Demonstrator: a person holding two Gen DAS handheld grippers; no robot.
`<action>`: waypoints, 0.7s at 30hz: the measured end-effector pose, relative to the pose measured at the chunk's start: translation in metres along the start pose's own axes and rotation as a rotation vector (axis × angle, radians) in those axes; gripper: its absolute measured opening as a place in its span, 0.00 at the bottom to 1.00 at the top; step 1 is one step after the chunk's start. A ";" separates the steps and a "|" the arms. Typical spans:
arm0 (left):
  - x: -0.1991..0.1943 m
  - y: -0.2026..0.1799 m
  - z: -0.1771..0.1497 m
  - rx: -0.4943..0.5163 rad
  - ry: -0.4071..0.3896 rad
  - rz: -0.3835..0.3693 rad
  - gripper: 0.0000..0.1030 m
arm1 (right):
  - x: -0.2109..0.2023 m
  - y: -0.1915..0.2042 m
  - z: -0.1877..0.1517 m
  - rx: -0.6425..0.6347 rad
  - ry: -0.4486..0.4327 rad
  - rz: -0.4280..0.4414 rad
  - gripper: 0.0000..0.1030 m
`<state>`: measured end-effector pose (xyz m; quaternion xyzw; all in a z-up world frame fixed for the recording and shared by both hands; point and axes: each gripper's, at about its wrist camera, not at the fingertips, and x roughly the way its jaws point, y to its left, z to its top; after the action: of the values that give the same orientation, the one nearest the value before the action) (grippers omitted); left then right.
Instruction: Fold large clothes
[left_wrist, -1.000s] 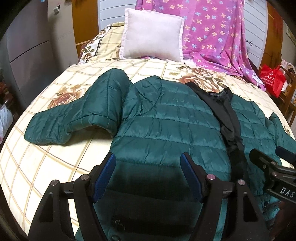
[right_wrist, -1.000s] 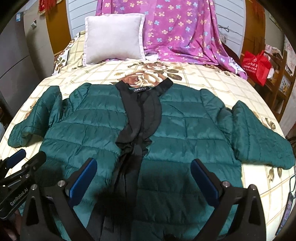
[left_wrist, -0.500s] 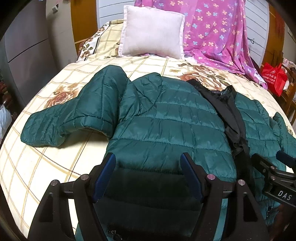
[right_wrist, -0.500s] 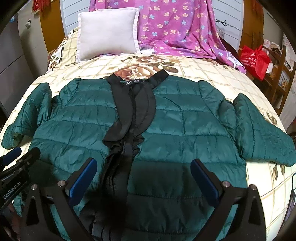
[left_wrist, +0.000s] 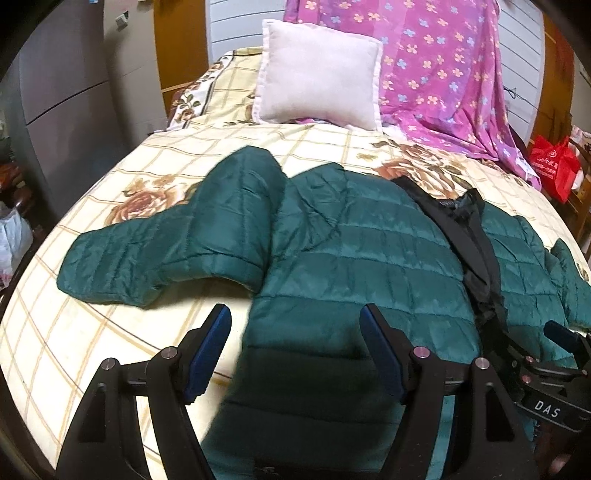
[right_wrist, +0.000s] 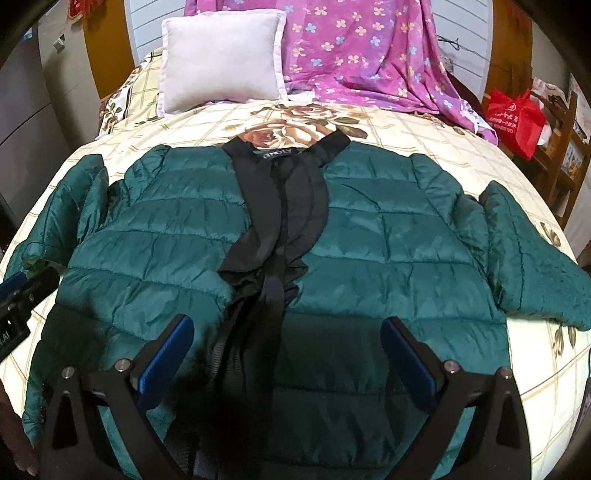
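Green jacket (right_wrist: 369, 240) spread flat on floral bed (right_wrist: 424, 133).

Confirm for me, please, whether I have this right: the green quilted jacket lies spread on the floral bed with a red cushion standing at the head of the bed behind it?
Not quite: the cushion is white, not red, as the right wrist view shows. The only red thing there is a bag off to the side of the bed. The rest holds: the green quilted jacket lies spread on the floral bed, with the cushion standing behind it.
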<state>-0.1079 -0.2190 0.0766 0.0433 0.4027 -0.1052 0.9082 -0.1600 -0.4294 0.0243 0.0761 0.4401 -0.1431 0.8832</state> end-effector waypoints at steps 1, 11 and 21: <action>-0.001 0.003 0.001 -0.002 -0.004 0.005 0.42 | 0.000 0.002 0.000 -0.006 0.001 0.000 0.99; -0.011 0.099 0.018 -0.177 -0.071 0.028 0.42 | -0.004 0.009 -0.005 -0.043 0.011 0.008 0.99; 0.043 0.262 0.012 -0.602 -0.007 0.153 0.42 | -0.002 0.014 -0.010 -0.047 0.031 0.028 0.99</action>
<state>-0.0115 0.0275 0.0514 -0.1977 0.4083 0.0873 0.8869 -0.1646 -0.4132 0.0198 0.0638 0.4559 -0.1189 0.8797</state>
